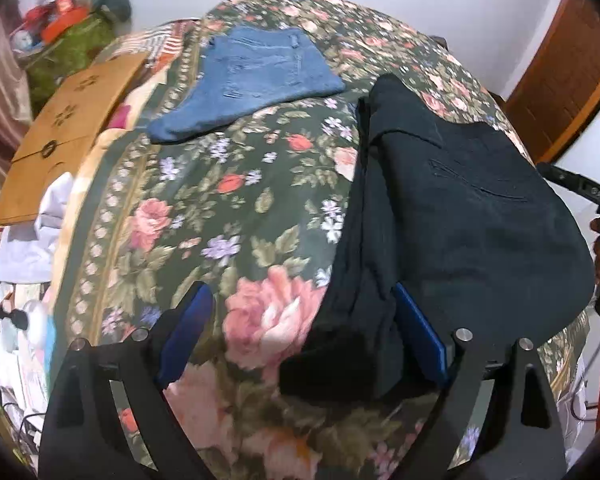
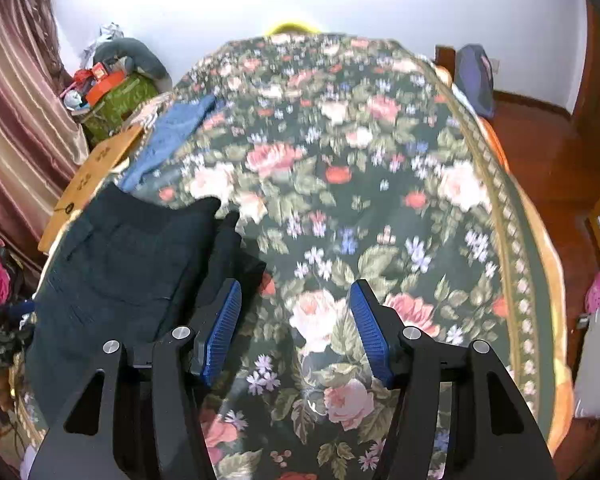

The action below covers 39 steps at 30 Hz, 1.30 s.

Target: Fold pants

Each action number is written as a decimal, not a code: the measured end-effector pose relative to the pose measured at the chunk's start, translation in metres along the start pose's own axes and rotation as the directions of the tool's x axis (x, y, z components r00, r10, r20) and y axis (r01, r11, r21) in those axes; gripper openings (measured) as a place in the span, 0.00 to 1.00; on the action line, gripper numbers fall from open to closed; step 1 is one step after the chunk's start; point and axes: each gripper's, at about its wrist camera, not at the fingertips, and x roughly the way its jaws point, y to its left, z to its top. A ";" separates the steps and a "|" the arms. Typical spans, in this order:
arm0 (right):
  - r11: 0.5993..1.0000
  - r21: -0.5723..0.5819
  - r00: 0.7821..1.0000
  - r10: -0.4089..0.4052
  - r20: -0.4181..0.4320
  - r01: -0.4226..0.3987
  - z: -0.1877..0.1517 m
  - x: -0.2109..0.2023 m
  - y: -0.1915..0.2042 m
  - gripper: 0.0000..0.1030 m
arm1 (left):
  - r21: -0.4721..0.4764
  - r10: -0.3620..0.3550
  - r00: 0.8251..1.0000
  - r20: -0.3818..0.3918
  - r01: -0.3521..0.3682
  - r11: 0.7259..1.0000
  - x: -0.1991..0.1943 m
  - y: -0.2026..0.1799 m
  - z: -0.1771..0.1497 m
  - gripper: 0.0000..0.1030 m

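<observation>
Black pants lie folded near the bed's front edge. Left tool is wide open w/ pant cloth between its pads, not pinched. Right tool is open, empty, beside pants.

Pants lie folded on the bedspread, at its near edge. Jeans lie well apart from them, toward the far left edge. Board lies past that left edge, beside the jeans.
</observation>
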 end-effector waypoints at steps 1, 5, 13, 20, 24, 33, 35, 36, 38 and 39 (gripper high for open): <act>1.000 -0.005 1.000 0.010 0.007 -0.010 0.001 -0.004 0.001 0.53 | 0.020 0.001 1.000 0.007 -0.001 1.000 -0.003 0.002 0.001 0.89; 0.996 -0.060 0.998 0.063 0.031 -0.061 -0.014 -0.026 0.030 0.53 | 0.009 -0.020 1.000 -0.005 0.020 1.000 -0.001 0.019 0.004 0.91; 0.989 -0.131 0.998 0.069 -0.014 -0.070 -0.068 -0.017 0.082 0.53 | -0.015 0.110 0.994 -0.021 -0.110 0.994 -0.005 0.051 -0.015 0.83; 0.998 -0.036 0.999 0.045 -0.012 -0.045 -0.062 -0.026 0.059 0.53 | 0.106 0.104 0.989 0.106 -0.116 0.988 -0.044 0.023 0.003 0.83; 0.995 -0.090 0.997 0.053 0.063 -0.047 -0.046 -0.051 0.076 0.53 | 0.186 -0.003 0.990 0.144 -0.024 0.982 -0.056 -0.016 0.032 0.83; 0.978 -0.164 0.992 0.123 -0.019 -0.125 -0.053 -0.006 0.120 0.53 | 0.307 -0.010 0.999 0.030 0.000 0.952 0.016 -0.078 0.061 0.83; 0.981 -0.160 0.994 0.101 -0.049 -0.107 -0.056 0.006 0.113 0.50 | 0.302 -0.011 1.000 -0.004 0.012 0.953 0.028 -0.074 0.059 0.83; 0.982 -0.149 0.993 0.108 -0.047 -0.114 -0.056 0.006 0.109 0.50 | 0.283 -0.032 0.999 -0.022 0.037 0.958 0.032 -0.069 0.059 0.83; 0.986 -0.120 0.994 0.110 -0.027 -0.113 -0.055 -0.004 0.098 0.50 | 0.238 -0.063 0.997 -0.045 0.072 0.969 0.033 -0.059 0.059 0.83; 0.989 -0.105 0.995 0.103 -0.016 -0.104 -0.054 -0.010 0.092 0.50 | 0.226 -0.073 0.996 -0.043 0.081 0.971 0.030 -0.055 0.060 0.83</act>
